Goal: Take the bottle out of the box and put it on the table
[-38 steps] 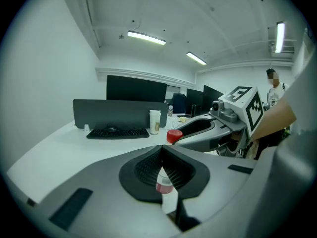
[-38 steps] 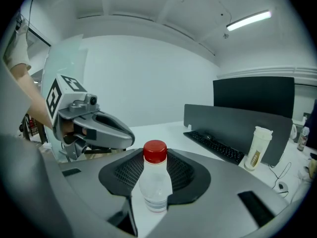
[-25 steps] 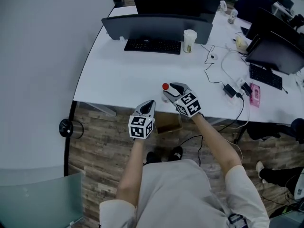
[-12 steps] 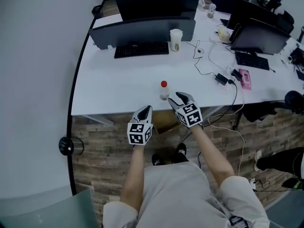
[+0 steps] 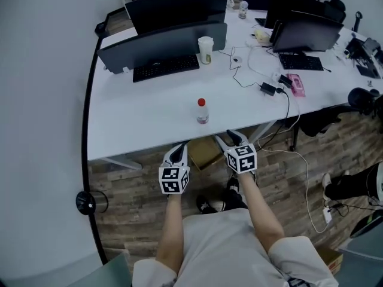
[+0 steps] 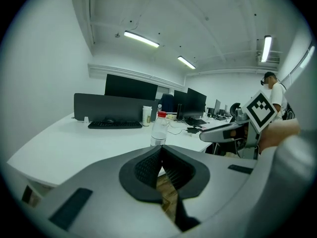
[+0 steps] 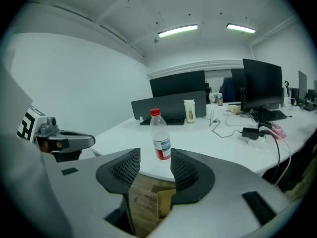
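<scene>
Fingers (image 7: 126, 170) of our right gripper (image 5: 226, 137) stand apart and empty — a second ago they were at the water bottle (image 5: 202, 111), which now stands upright and alone on the white worktop (image 5: 143, 109), near its front edge. We have drawn back over the cardboard box (image 5: 205, 152) below. Our left gripper (image 5: 179, 148) is closed on nothing — we judge the task done.

Keyboard (image 5: 166, 68), cup (image 5: 205, 49), dark monitor (image 5: 177, 6)
</scene>
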Demonstrator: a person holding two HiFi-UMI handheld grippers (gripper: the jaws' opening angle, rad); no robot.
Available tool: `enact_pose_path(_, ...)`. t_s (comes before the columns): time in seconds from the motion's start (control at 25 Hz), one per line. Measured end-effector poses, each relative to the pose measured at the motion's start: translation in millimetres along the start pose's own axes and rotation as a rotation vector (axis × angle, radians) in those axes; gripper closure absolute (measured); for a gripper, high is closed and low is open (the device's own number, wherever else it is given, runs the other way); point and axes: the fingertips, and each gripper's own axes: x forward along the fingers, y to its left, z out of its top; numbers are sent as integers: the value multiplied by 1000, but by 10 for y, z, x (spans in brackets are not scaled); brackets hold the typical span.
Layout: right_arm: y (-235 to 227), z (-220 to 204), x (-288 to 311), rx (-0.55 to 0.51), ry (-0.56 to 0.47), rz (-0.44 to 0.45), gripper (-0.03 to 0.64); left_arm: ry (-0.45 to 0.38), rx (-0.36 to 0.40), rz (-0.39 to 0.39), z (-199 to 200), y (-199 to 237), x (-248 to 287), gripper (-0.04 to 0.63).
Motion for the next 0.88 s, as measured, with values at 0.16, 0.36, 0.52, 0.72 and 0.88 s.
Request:
enact_pose_path(0.16,122,-90,-164,83,-55,-8,396,-22,-34,17,-20,53,-125,580)
enact_pose_path(0.36,305,-232,-287,84,-71,-2,396,-41,-8,-2,-43,-78,-212,581)
enact_pose_path(0.52,380,-339,-387,67,-95,-18,399,-47,9,-9,-114,-167,-299,580)
enact_pose_path(0.72,418,-451,-430,52,-105,-15,417,-64,10,5,-169,-172,-416,580)
enact_pose_path(0.88,437,-416,-418,39,-134,-15,441,-50,24,1,-252,-222,-452,580)
